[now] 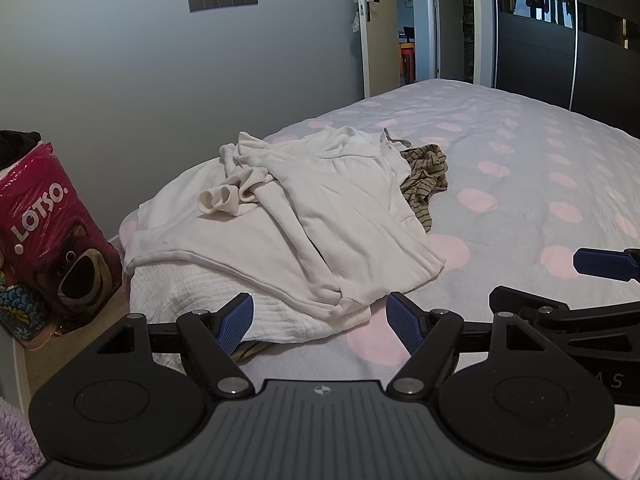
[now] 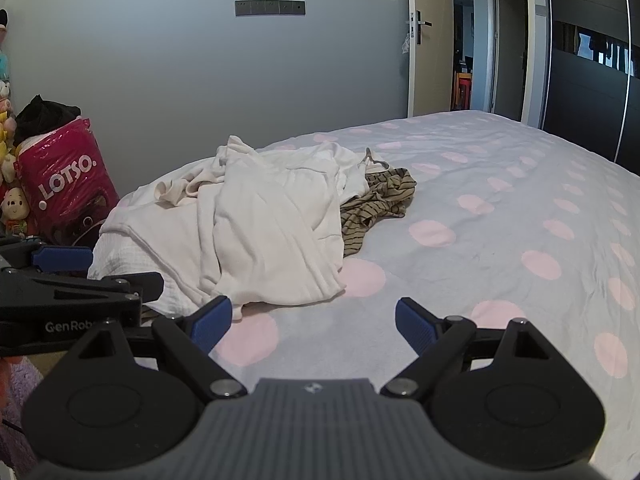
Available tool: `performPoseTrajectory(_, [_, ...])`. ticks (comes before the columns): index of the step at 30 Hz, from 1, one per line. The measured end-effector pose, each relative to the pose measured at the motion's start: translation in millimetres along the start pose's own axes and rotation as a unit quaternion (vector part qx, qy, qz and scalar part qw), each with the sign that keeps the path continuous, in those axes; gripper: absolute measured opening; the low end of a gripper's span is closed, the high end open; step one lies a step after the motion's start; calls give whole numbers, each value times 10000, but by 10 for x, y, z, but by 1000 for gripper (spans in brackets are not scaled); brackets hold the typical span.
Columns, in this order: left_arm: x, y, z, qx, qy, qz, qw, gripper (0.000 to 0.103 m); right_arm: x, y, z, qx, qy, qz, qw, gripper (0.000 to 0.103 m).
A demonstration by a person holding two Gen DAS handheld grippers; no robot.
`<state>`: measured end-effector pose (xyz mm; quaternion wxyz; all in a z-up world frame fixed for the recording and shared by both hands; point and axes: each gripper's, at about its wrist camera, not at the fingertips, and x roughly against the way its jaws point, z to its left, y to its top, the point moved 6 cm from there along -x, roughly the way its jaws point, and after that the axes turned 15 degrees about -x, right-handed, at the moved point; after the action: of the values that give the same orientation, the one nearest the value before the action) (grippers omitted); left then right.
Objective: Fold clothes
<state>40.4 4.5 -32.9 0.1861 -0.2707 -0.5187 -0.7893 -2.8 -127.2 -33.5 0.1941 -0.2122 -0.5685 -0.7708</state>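
Note:
A heap of crumpled white clothes (image 1: 304, 216) lies on the near left part of the bed (image 1: 520, 184), over a white textured cloth (image 1: 192, 292). It also shows in the right wrist view (image 2: 260, 224). An olive striped garment (image 1: 424, 180) sticks out from under its right side, also seen from the right wrist (image 2: 376, 200). My left gripper (image 1: 322, 322) is open and empty, just in front of the heap's near edge. My right gripper (image 2: 314, 320) is open and empty over bare bedsheet, right of the heap. Its fingers (image 1: 600, 264) show at the left view's right edge.
The bed has a grey sheet with pink dots (image 2: 520, 220). A pink LOTSO bag (image 1: 52, 232) stands on the floor by the bed's left edge, with plush toys (image 2: 12, 200) beside it. A grey wall, an open door (image 2: 420, 40) and a dark wardrobe (image 1: 560, 40) lie beyond.

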Motion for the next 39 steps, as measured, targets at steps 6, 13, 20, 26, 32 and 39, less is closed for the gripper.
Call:
performPoseTrajectory(6, [3, 1, 7, -2, -10, 4, 10000, 72, -13, -8, 4, 16, -11, 22, 10000, 90])
performPoseTrajectory(13, [-4, 3, 7, -11, -38, 25, 10000, 72, -27, -9, 10, 68, -56, 11, 10000, 90])
performPoseTrajectory(20, [-26, 1, -1, -4, -59, 53, 10000, 72, -36, -13, 5, 76, -66, 21, 9999, 90])
performPoseTrajectory(26, [-67, 3, -18, -16, -103, 99, 9999, 72, -58, -10, -16, 70, -72, 47, 9999, 90])
performPoseTrajectory(32, [-201, 5, -69, -99, -214, 196, 9995, 72, -98, -21, -80, -60, -162, 178, 9997, 90])
performPoseTrajectory(39, [-529, 32, -114, -34, -325, 387, 9987, 72, -220, -22, -340, -350, -570, 320, 9972, 90])
